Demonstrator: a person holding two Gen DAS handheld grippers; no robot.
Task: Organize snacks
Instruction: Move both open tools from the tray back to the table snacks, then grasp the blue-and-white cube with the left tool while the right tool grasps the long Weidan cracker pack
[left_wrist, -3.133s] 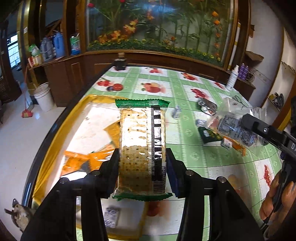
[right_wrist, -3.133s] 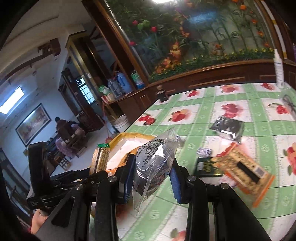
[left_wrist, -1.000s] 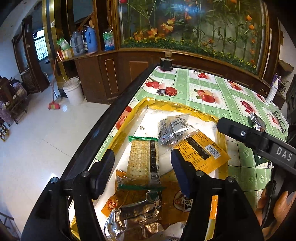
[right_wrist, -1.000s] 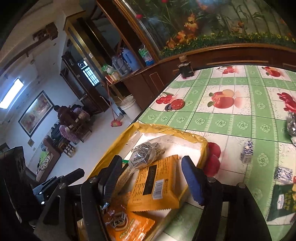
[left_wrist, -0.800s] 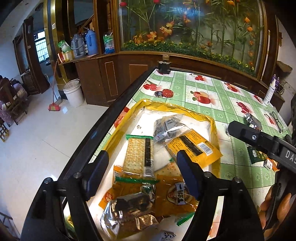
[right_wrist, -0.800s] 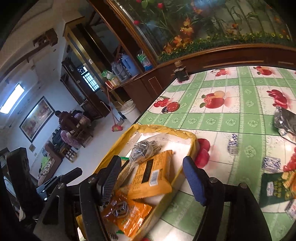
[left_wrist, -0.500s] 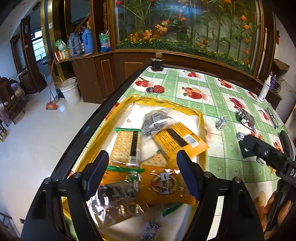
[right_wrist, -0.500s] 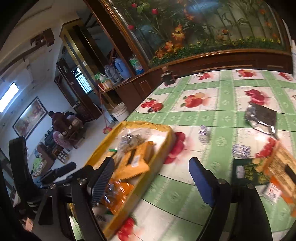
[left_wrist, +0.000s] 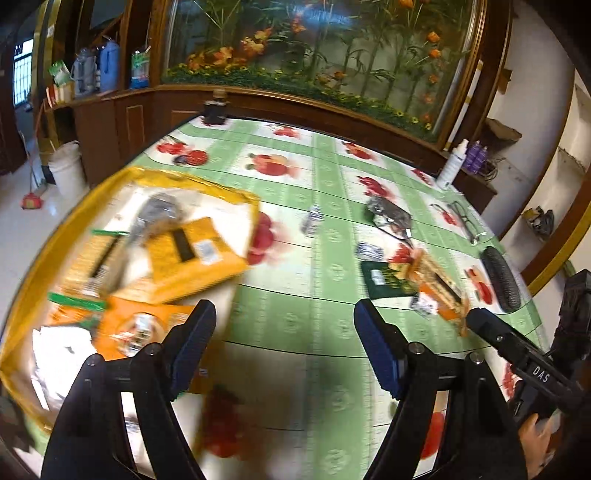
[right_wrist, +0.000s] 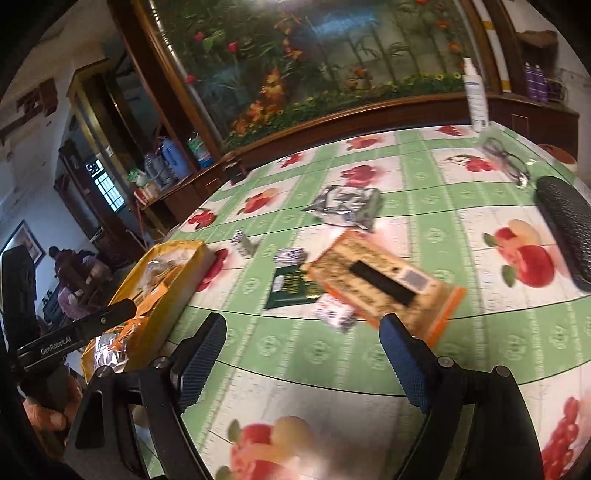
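A yellow tray (left_wrist: 192, 182) at the table's left holds several snack packs, among them an orange pack (left_wrist: 192, 254) and a green-edged cracker pack (left_wrist: 92, 258); it also shows in the right wrist view (right_wrist: 173, 284). Loose on the green tablecloth lie an orange cracker pack (right_wrist: 384, 280), a dark green packet (right_wrist: 290, 288), a silver pouch (right_wrist: 345, 203) and small wrapped candies (right_wrist: 290, 254). My left gripper (left_wrist: 282, 339) is open and empty, right of the tray. My right gripper (right_wrist: 303, 350) is open and empty, just short of the orange cracker pack.
A black glasses case (right_wrist: 567, 230) and eyeglasses (right_wrist: 508, 162) lie at the table's right. A white spray bottle (right_wrist: 474, 96) stands at the far edge. A small dark jar (left_wrist: 216, 109) sits at the far left corner. The table's left edge drops to the floor.
Both grippers have swung right, away from the tray and toward the loose snacks. Both stay open and empty; earlier each let its pack go into the tray.
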